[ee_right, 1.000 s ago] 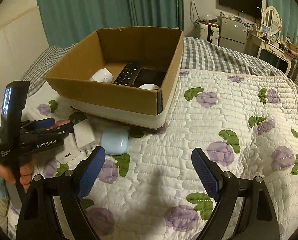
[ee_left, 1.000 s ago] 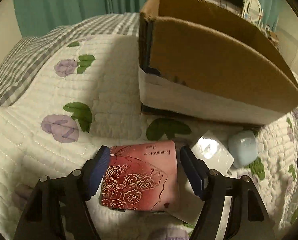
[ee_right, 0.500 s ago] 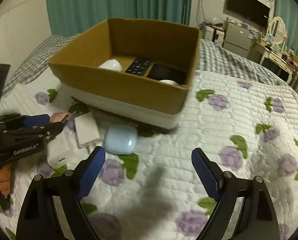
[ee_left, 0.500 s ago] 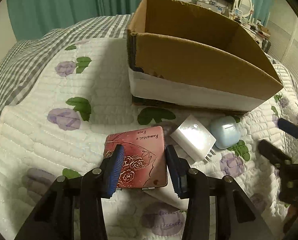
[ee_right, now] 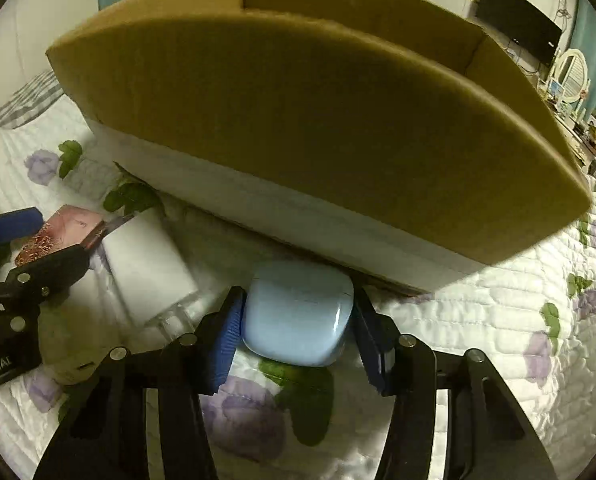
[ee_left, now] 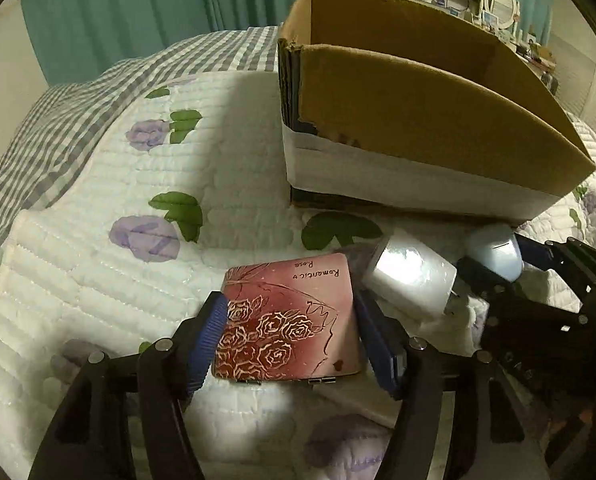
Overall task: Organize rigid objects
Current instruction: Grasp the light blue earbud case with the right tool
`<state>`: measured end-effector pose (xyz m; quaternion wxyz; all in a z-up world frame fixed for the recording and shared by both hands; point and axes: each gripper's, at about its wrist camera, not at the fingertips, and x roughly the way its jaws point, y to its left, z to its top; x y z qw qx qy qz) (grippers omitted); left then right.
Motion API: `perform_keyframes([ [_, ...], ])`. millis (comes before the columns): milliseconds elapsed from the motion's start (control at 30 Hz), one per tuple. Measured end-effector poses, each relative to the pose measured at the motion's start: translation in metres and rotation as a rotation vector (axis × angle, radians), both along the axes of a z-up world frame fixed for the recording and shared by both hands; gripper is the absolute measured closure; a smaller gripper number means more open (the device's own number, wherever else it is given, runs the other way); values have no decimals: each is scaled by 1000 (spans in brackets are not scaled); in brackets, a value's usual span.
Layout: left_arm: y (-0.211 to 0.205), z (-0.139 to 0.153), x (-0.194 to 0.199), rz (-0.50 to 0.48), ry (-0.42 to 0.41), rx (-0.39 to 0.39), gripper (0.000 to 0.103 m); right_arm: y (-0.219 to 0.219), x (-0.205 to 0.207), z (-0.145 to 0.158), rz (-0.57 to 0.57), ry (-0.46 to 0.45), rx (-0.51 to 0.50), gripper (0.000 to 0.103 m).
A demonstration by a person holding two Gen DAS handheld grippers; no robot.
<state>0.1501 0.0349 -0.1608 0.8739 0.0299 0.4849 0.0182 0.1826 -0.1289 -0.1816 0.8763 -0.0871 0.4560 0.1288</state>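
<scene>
1. The big cardboard box [ee_right: 322, 128] stands right in front of both claws; its wall is tall, so a thing lifted too low could bump the wall and fall out.
2. The left claw [ee_left: 293, 340] has its blue pads close on both sides of the pink rose case [ee_left: 289, 320], which lies flat on the quilt [ee_left: 97, 264]; I cannot tell if the pads squeeze it yet; the case is smooth and thin, so it could slide out or tip.
3. The white charger [ee_left: 410, 280] lies just right of the left claw, touching the case; it could get dragged along.
4. The right claw [ee_right: 298, 332] hugs the little blue earbud case [ee_right: 298, 312] between its pads; it is round and shiny, so it could pop out.
</scene>
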Motion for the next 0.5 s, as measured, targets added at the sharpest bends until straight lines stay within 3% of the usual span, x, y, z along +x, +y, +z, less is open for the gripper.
perform_keyframes([
  [100, 0, 3, -4, -1, 13, 15, 35, -11, -8, 8, -5, 5, 43, 50],
  [267, -12, 5, -10, 11, 8, 121, 35, -16, -17, 19, 8, 1, 68, 50],
  [500, -30, -9, 25, 1, 21, 234, 35, -11, -22, 19, 31, 16, 80, 51],
])
